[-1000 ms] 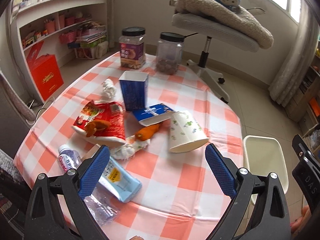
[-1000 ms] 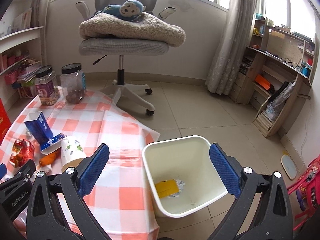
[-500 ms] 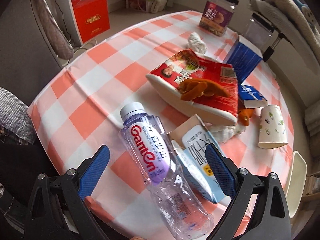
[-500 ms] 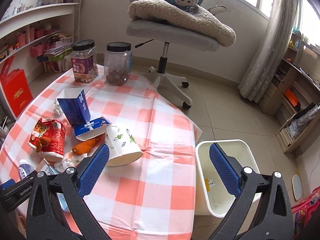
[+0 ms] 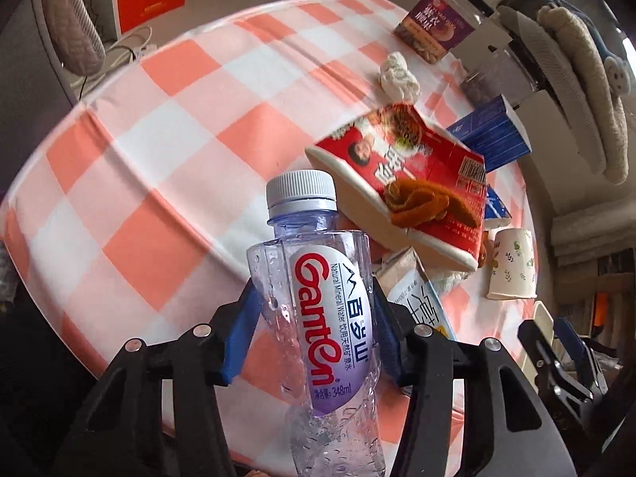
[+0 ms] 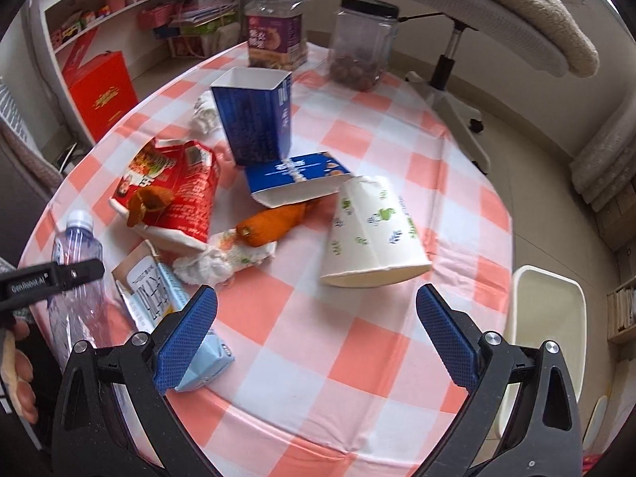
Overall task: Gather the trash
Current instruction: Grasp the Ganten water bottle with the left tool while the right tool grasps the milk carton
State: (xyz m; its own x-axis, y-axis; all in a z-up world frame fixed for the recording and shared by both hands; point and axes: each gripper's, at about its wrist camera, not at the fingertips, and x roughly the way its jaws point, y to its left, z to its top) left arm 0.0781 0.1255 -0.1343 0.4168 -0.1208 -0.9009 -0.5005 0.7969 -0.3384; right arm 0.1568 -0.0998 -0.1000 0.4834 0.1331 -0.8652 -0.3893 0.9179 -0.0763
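Left wrist view: left gripper (image 5: 310, 342) jaws have just been closing and now clamp a clear water bottle (image 5: 318, 318) at lower centre, blue pads pressed on both its sides, white cap pointing up the frame. Just right of the bottle a light-blue carton (image 5: 421, 302) lies flat on the checked tablecloth (image 5: 167, 131). Past it, right of centre, a red snack box (image 5: 409, 183) lies on its side with a brown peel (image 5: 421, 202) on top; a paper cup (image 5: 510, 264) lies tipped at the right edge of the table. Further up, a crumpled tissue (image 5: 399, 75), a blue carton (image 5: 493, 139) and a purple-labelled jar (image 5: 437, 28) sit toward the upper right. Right wrist view: right gripper (image 6: 316, 340) at bottom centre, jaws wide apart, nothing between the pads, hanging over bare cloth near the table's near edge. The light-blue carton (image 6: 171, 314) is partly behind its left pad; the bottle (image 6: 75, 274) is at the left edge with the other tool's black finger across it and a hand (image 6: 18, 369) at lower left. Mid-frame: paper cup (image 6: 369, 234) on its side just beyond the open jaws, a carrot piece (image 6: 274, 222) on a tissue wad (image 6: 222, 258), red box (image 6: 175, 187) to the left. Beyond: flat blue box (image 6: 294, 179), upright blue carton (image 6: 254, 115), two jars (image 6: 278, 28) at the far edge. A white bin (image 6: 544, 318) stands on the floor at lower right, beside the table.
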